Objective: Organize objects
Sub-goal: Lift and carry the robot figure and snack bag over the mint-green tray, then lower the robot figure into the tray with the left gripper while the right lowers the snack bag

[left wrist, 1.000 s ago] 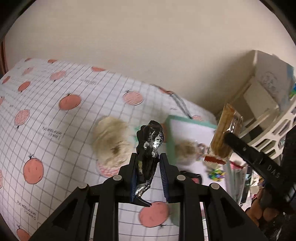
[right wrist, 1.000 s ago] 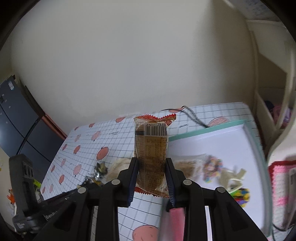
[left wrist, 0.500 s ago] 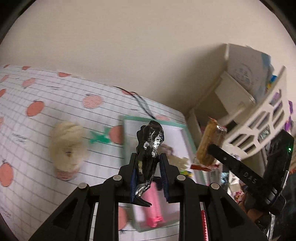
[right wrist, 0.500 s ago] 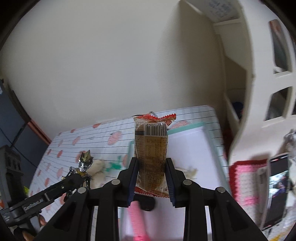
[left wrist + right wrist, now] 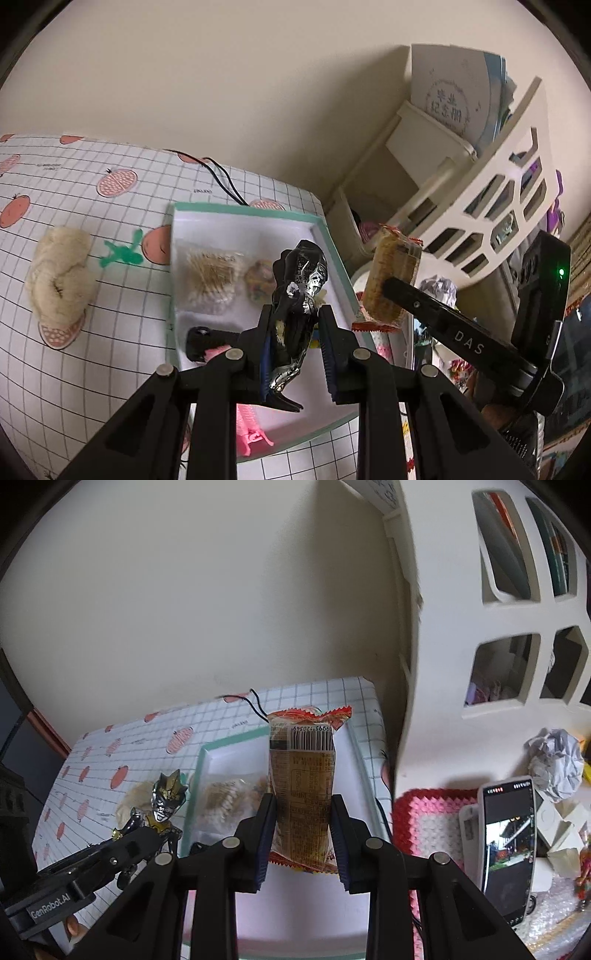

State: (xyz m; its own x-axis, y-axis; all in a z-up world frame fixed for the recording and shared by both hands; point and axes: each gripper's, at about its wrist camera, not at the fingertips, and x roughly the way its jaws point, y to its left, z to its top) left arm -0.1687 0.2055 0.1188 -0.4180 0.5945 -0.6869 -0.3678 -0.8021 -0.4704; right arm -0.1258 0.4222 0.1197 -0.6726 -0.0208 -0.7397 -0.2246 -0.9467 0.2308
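Note:
My left gripper (image 5: 295, 332) is shut on a black and silver toy figure (image 5: 299, 291), held above the white tray with a green rim (image 5: 243, 212). From the right wrist view the same figure (image 5: 162, 805) shows its gold-horned head. My right gripper (image 5: 301, 808) is shut on a brown snack packet (image 5: 301, 782) with a barcode and red crimped ends. That packet (image 5: 391, 280) hangs over the tray's right edge in the left wrist view. In the tray lie a bag of cotton swabs (image 5: 210, 277), a small bag of coloured bits (image 5: 258, 282) and a pink comb-like piece (image 5: 251, 424).
A cream fluffy slipper-like toy (image 5: 59, 277) and a green clip (image 5: 122, 253) lie on the checked tablecloth (image 5: 92, 184) left of the tray. A white shelf unit (image 5: 461, 609) stands to the right. A phone (image 5: 508, 845), pink crochet mat (image 5: 424, 823) and crumpled paper (image 5: 556, 764) sit beside it.
Both grippers have swung right with their loads, from over the tablecloth to above the tray. The shelf unit now fills the right side of both views.

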